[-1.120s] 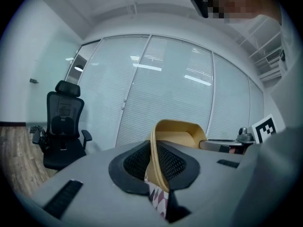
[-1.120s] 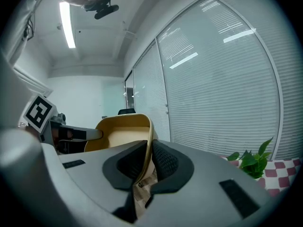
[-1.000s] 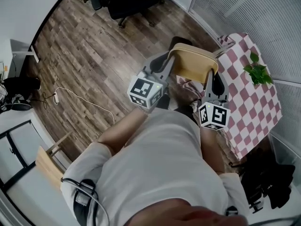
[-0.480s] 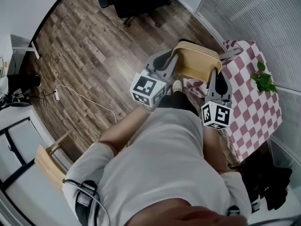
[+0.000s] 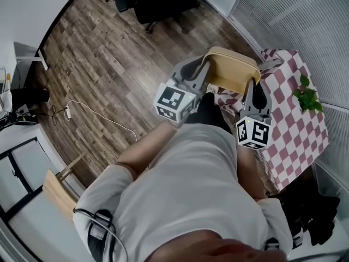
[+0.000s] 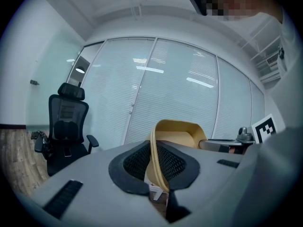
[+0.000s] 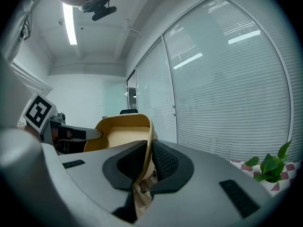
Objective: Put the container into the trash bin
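I find the tan container [image 5: 232, 72] carried in the air above the wooden floor [image 5: 109, 53], just beside one corner of the checked table [image 5: 289, 124]. Its longer span runs side to side from one gripper to the other, roughly level, and both gripper views look into its hollow, so its mouth faces back toward the person carrying it. The left gripper [image 5: 204, 72] has its jaws nearly together, pads clamped on the thin rim of the container's left wall, and the right gripper [image 5: 252, 86] is clamped likewise on the right wall's rim.
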